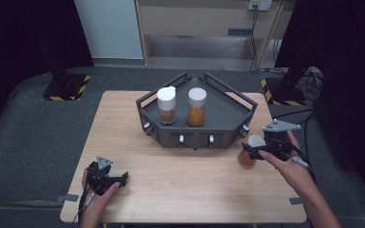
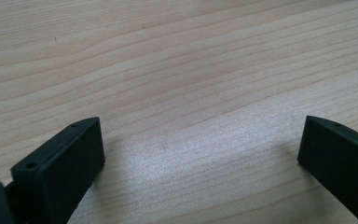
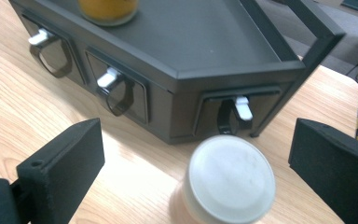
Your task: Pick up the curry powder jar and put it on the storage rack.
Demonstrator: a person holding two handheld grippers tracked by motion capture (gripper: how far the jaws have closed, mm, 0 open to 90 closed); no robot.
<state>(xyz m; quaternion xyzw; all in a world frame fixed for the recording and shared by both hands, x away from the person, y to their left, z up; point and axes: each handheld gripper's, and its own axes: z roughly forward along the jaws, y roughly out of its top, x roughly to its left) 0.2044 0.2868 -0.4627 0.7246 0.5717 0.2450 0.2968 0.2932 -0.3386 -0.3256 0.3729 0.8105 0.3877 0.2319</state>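
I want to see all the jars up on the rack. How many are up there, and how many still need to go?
Two jars, the white-lidded one and the orange one, already stand on the dark rack. The right hand-held gripper is open around a third jar standing on the table beside the rack; it looks left to lift. The left hand-held gripper is open, holding nothing.
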